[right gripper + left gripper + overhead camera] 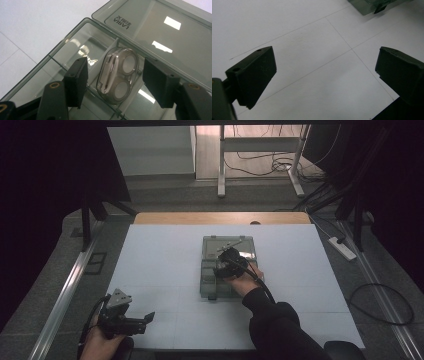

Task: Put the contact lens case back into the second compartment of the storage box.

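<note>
I hold two grippers over a white table surface (165,265) marked with thin grid lines.

One clear, smoke-grey plastic organiser box (62,53) sits near the middle of the table, its hinged lid (160,32) thrown open and lying flat on the far side. Thin partition walls divide the box into several compartments; I cannot count them exactly. One compartment holds a single small translucent grey case (118,75), oval in outline, with two round white discs side by side and a pale curved piece along one edge. The other compartments I can see hold nothing. The lid carries printed lettering near its hinge edge.

My right gripper (115,82) hangs over the box, pointing down at that case. Its two black jaws stand partly open, one on each side of the case, with a gap between each pad and the case wall, so they grip nothing. In the high view the right gripper (229,262) sits above the box's right half.

My left gripper (131,320) rests at the near left corner of the table, well apart from the box. Its jaws stand wide open over bare white surface, holding nothing.
</note>
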